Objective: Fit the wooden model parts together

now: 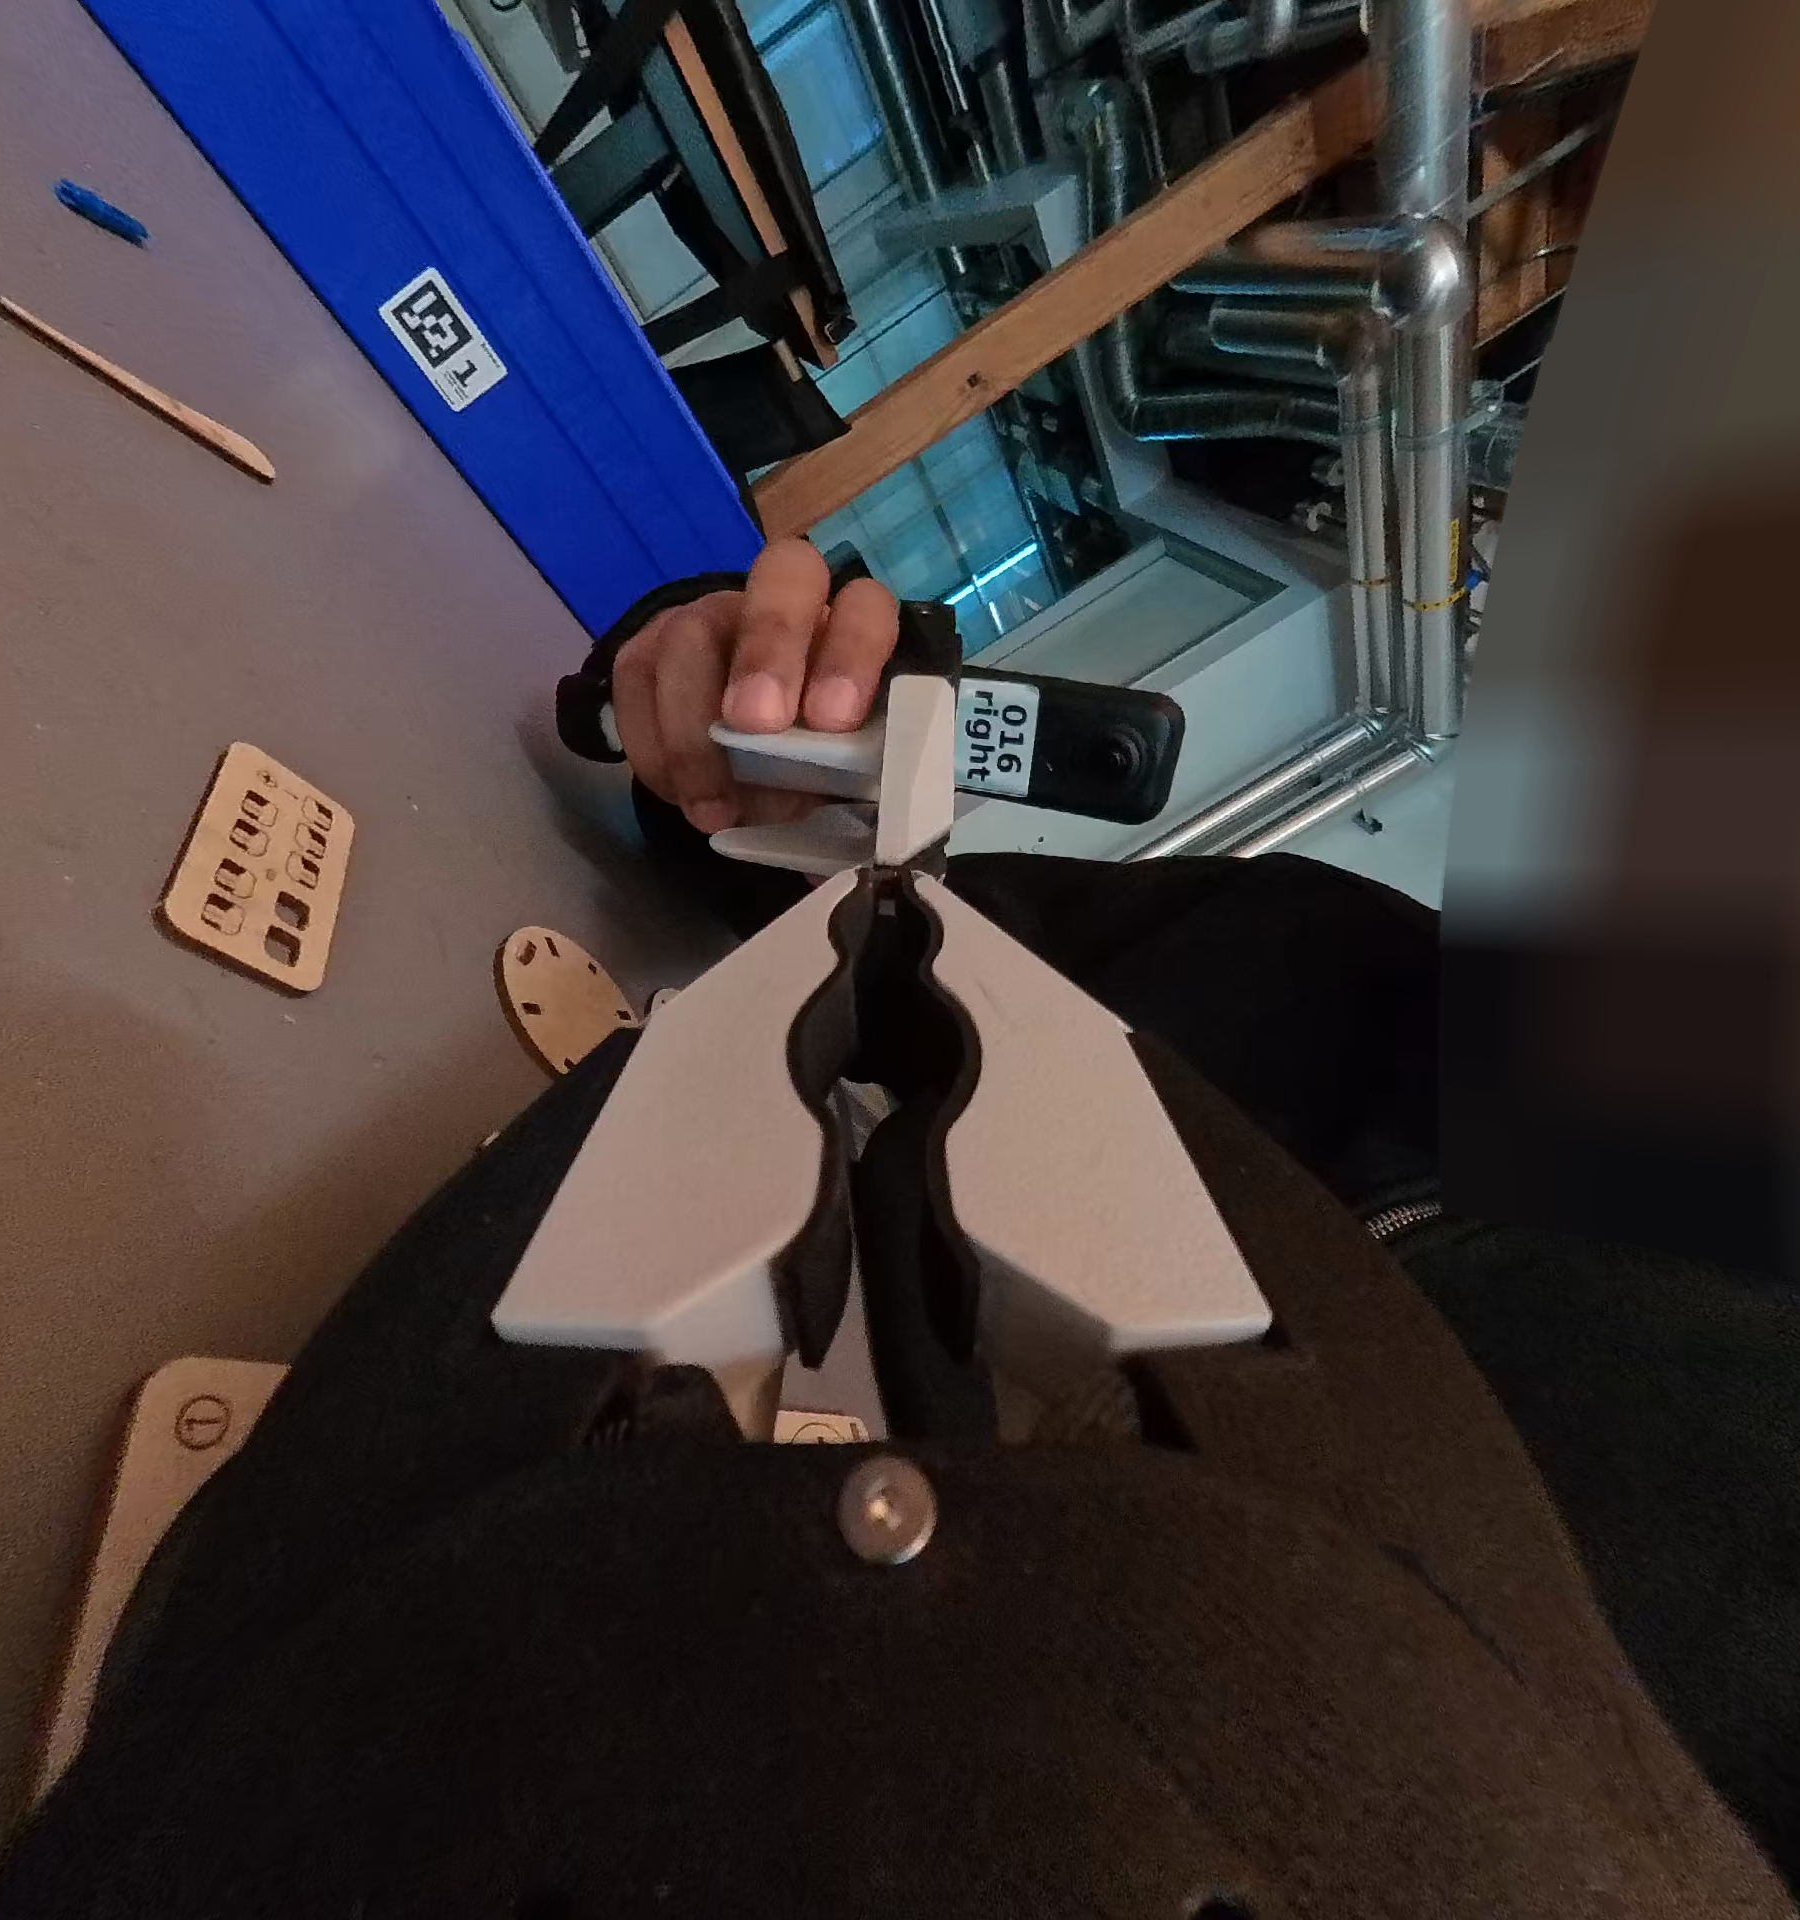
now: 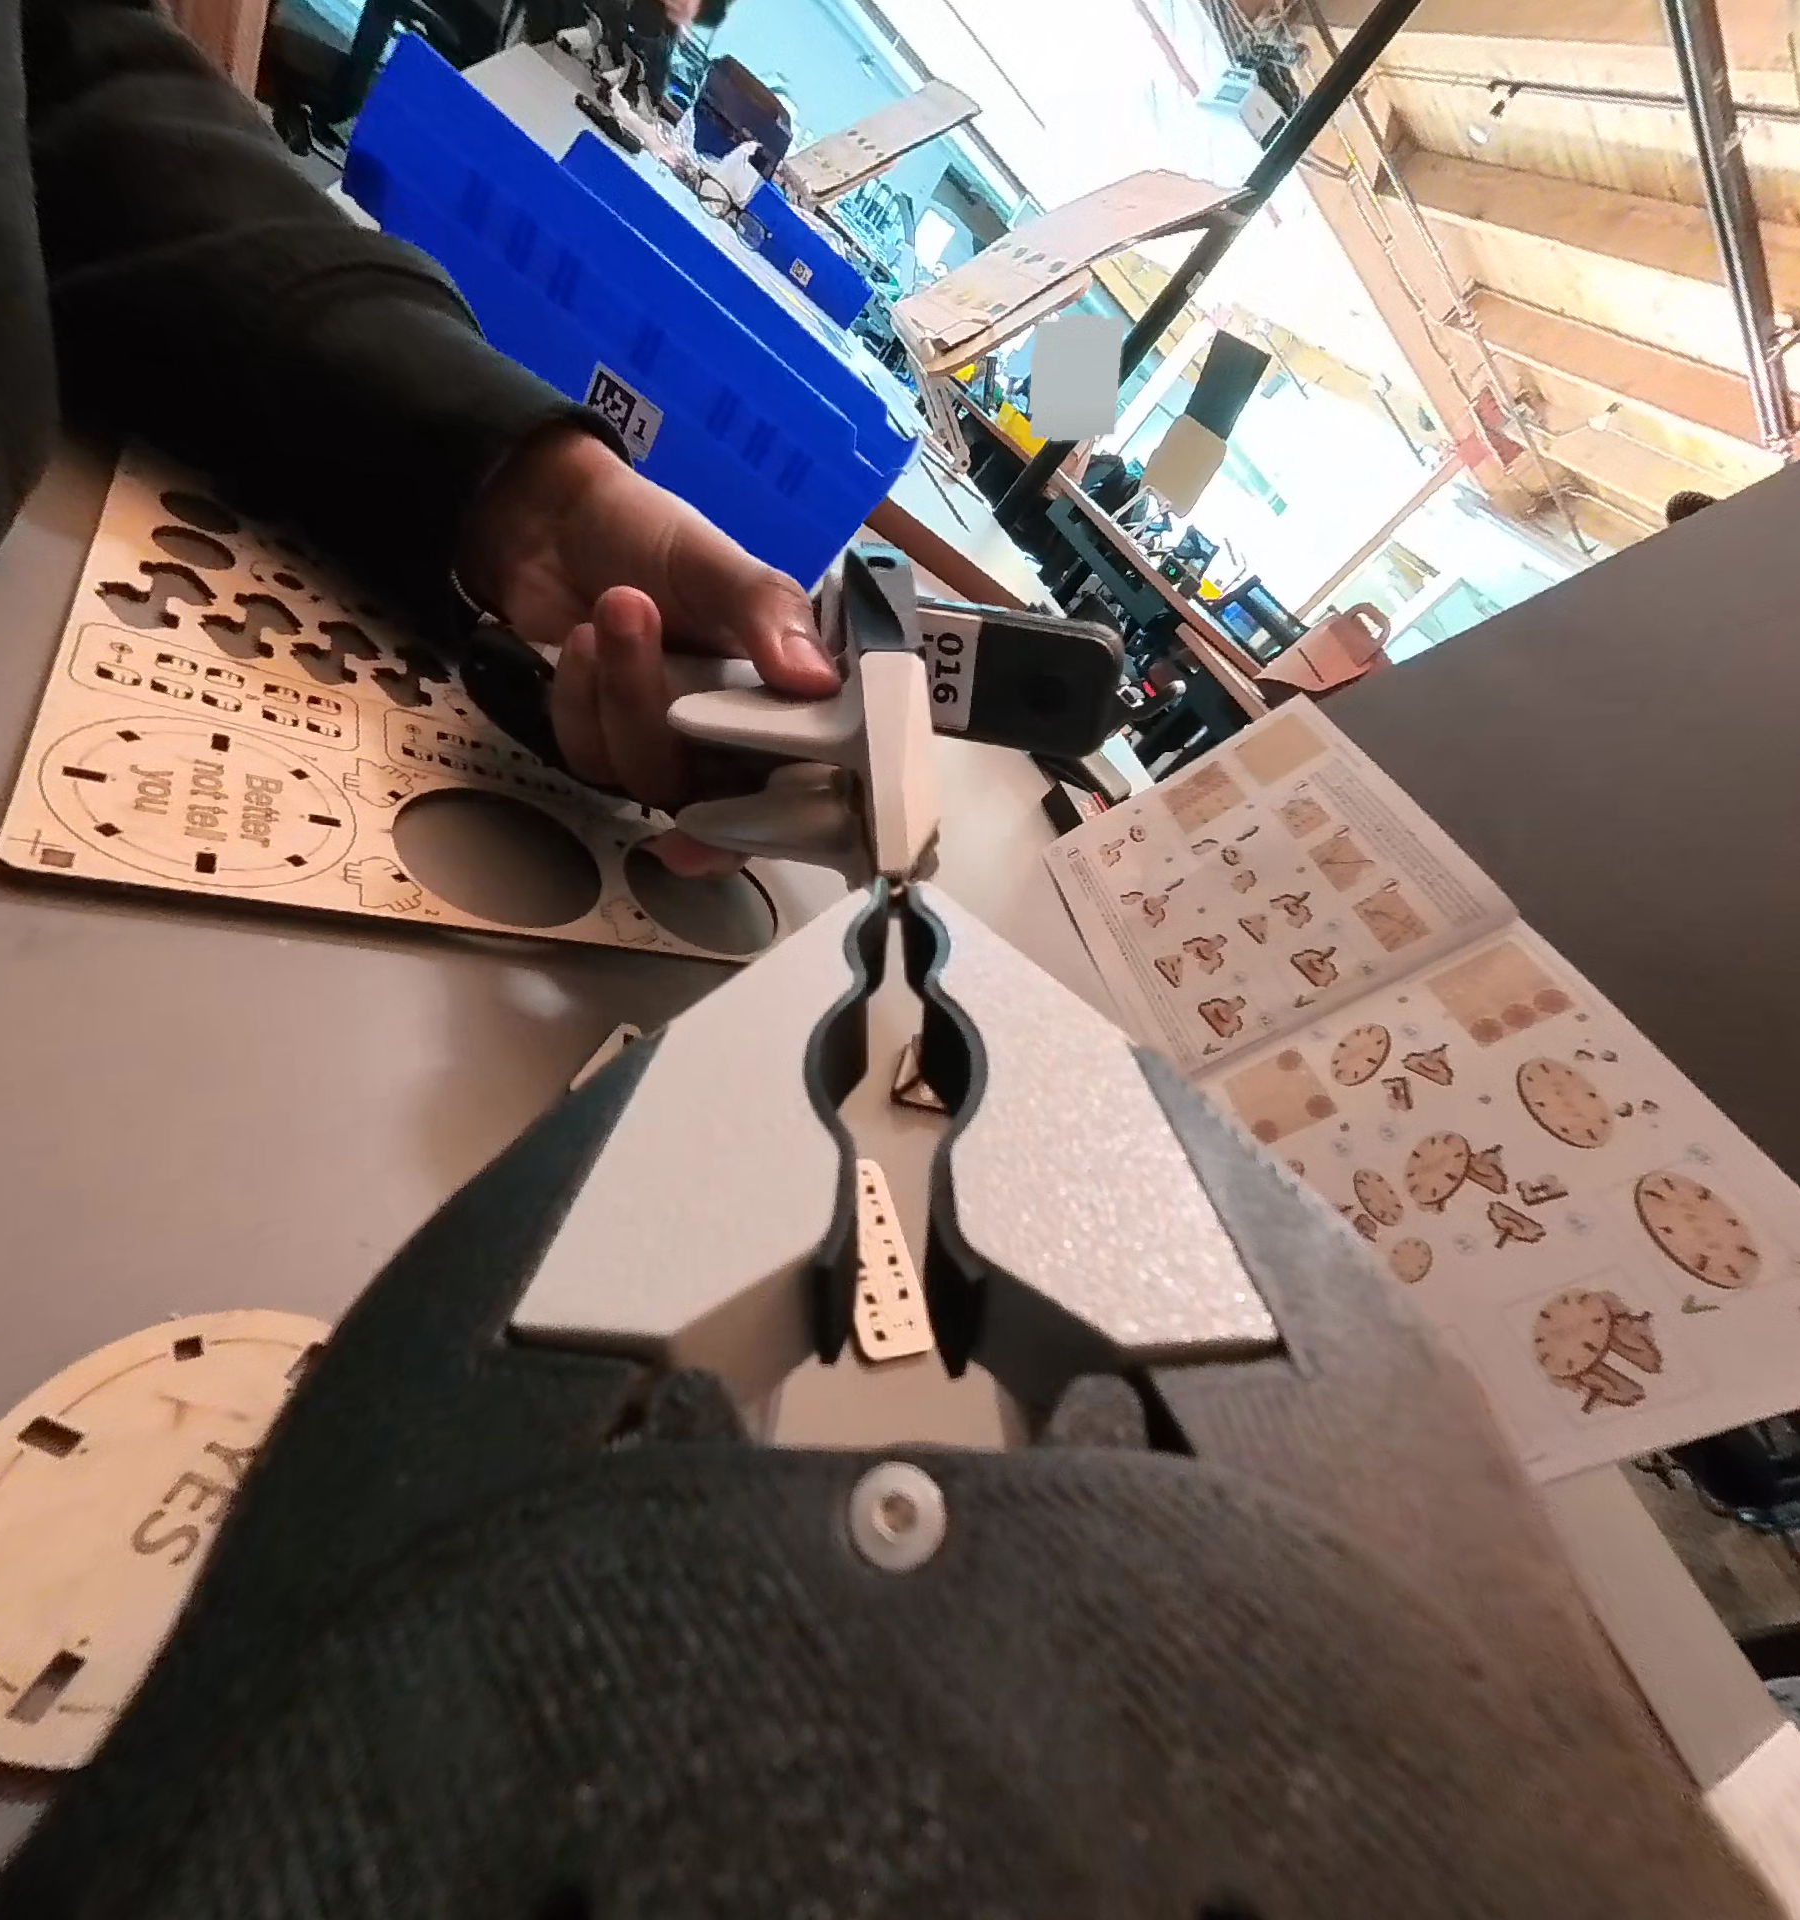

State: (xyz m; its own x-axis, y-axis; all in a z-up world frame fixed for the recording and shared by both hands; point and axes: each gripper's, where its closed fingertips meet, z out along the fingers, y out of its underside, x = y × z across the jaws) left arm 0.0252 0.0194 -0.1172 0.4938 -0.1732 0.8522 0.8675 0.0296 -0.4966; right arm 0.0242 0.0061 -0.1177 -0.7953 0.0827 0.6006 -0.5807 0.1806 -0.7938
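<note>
Workshop bkgd: metal pipes and a wooden beam behind a grey counter, blue bin along its far edge.

Left hand-held gripper: fingers together, tips up in the air and meeting the tips of the right hand-held gripper head-on. Right one also drawn together, pads touching at the tip. A tan sliver shows right at the left gripper's tip where the two meet; too small to tell what it is, or whether the right gripper's pads touch it. Each gripper is held by a hand: right hand, left hand, both w/ dark sleeves.

On the counter below, left wrist view: wooden stick far left, slotted plywood card, small plywood disc near the gripper body.

Right wrist view: large plywood sheet w/ cut-outs to the left under the left hand, printed instruction sheet to the right, big plywood disc near left. Seen through the gap behind the right gripper's fingers: a slotted wooden strip and a small triangular wooden piece lying on the counter.
</note>
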